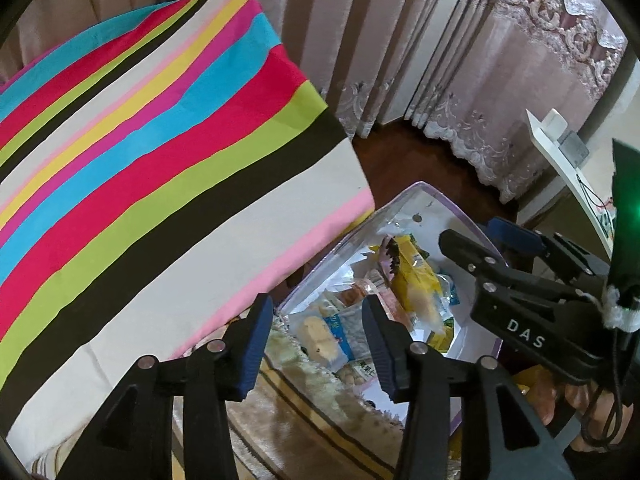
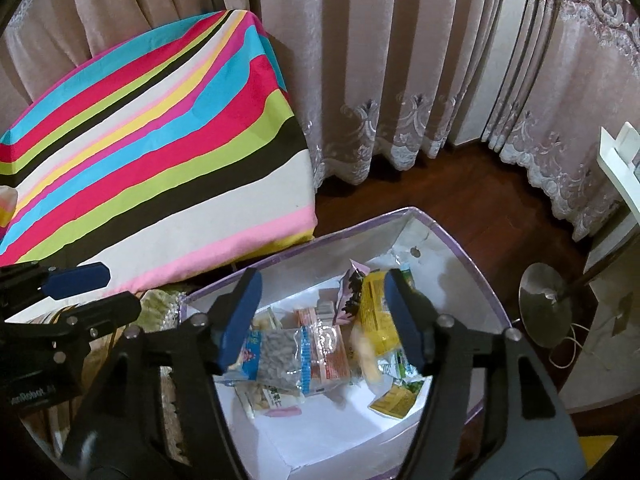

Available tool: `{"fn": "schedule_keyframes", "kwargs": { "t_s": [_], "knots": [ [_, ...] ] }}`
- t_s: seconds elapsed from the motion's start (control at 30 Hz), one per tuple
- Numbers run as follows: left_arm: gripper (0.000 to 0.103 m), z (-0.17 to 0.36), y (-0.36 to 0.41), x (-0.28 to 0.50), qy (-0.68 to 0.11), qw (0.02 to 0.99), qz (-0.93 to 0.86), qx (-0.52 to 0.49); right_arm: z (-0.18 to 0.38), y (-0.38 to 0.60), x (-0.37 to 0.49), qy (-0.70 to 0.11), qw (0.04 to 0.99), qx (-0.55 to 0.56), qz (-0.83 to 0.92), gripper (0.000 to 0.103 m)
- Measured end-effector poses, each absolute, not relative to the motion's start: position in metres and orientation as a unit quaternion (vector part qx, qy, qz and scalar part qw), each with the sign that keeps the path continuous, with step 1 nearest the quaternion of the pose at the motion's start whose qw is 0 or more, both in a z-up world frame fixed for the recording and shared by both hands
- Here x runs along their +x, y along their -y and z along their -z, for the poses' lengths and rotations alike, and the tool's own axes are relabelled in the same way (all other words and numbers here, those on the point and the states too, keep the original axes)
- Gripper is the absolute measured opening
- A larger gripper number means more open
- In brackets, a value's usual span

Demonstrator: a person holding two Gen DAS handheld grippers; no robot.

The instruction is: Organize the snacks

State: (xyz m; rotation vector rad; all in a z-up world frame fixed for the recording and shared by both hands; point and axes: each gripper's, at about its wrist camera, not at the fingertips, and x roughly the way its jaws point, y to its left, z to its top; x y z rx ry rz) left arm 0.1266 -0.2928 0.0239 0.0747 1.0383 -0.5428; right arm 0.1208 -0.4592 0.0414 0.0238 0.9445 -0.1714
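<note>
A white storage box with a lilac rim (image 2: 460, 248) stands on the floor and holds several snack packets: a yellow bag (image 2: 374, 312), a clear bag of seeds with blue edges (image 2: 280, 356), orange packets and small green-yellow sachets. A pale blurred snack (image 2: 368, 360) is in the air under my right gripper (image 2: 324, 316), which is open and empty above the box. My left gripper (image 1: 316, 344) is open and empty at the box's left edge (image 1: 304, 284). The yellow bag (image 1: 412, 280) and a cake packet (image 1: 320, 336) show there. The right gripper (image 1: 500, 248) hangs over the box.
A table under a bright striped cloth (image 2: 152, 152) stands left of the box. A beige striped rug (image 1: 304, 420) lies below it. Curtains (image 2: 380, 80) hang behind over dark wood floor. A lamp base (image 2: 548, 304) and white furniture (image 2: 616, 160) are at right.
</note>
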Motion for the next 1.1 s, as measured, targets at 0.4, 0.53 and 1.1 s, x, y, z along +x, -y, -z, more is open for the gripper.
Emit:
{"fn": "schedule_keyframes", "kwargs": {
  "t_s": [0.4,0.53,1.1],
  "knots": [
    [0.056,-0.01,0.282,0.105,-0.543,0.793,0.276,-0.024,-0.045,0.456,0.107,-0.467,0.877,-0.002,0.108,0.07],
    [0.06,-0.002,0.282,0.089,-0.557,0.782,0.277,-0.038,-0.047,0.453,0.089,-0.478,0.87,-0.012,0.119,0.07],
    [0.084,0.004,0.286,0.085,-0.552,0.783,0.279,-0.068,-0.044,0.472,0.061,-0.496,0.855,0.004,0.147,0.07]
  ]
}}
